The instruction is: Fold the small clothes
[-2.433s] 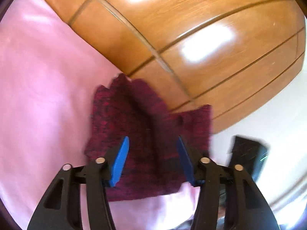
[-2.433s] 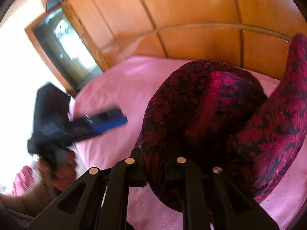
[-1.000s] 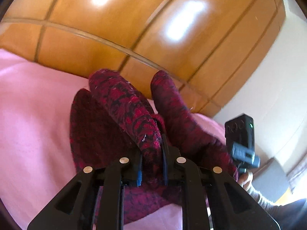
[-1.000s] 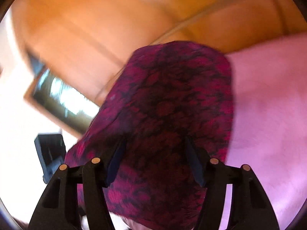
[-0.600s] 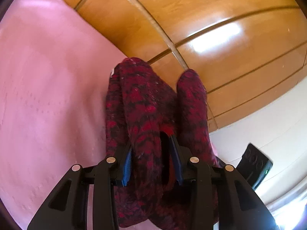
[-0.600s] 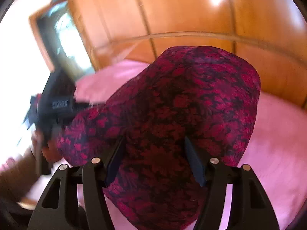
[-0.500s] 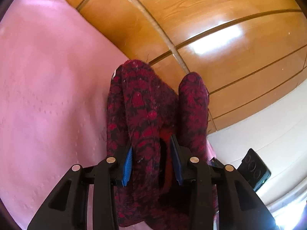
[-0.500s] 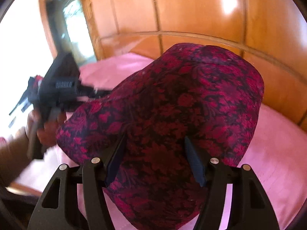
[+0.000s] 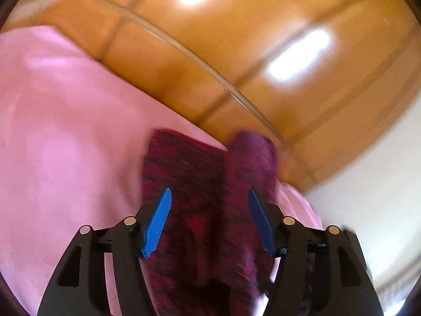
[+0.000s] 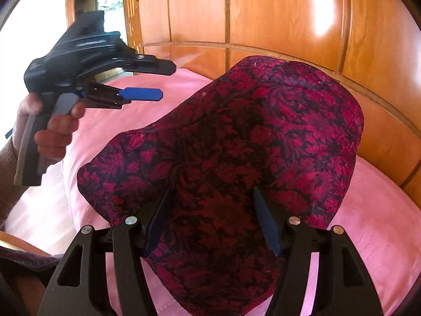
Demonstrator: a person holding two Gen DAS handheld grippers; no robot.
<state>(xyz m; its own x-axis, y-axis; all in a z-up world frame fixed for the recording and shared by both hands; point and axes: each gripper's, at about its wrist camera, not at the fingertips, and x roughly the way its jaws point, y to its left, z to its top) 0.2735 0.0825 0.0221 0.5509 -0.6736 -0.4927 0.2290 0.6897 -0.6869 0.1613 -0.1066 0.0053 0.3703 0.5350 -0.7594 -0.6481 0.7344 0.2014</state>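
Garment [image 10: 236, 158] in dark red knit is lying bunched on the pink bedspread [image 10: 368, 223]. Left gripper [image 9: 209, 218] is opening, its pads clear of the cloth between them. Right gripper [image 10: 213, 218] is standing spread over the fabric, gripping nothing.

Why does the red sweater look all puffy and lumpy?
The red sweater is not flat yet: it humps up on the pink bedcover, with one corner sticking out sideways. Nothing looks torn or spilled.

The garment [image 10: 236, 158] is a nubby, matt red-and-black cloth on a smooth pink sheet [image 10: 368, 223] — behind, wooden panels [image 10: 263, 13] shine glossy, varnished.
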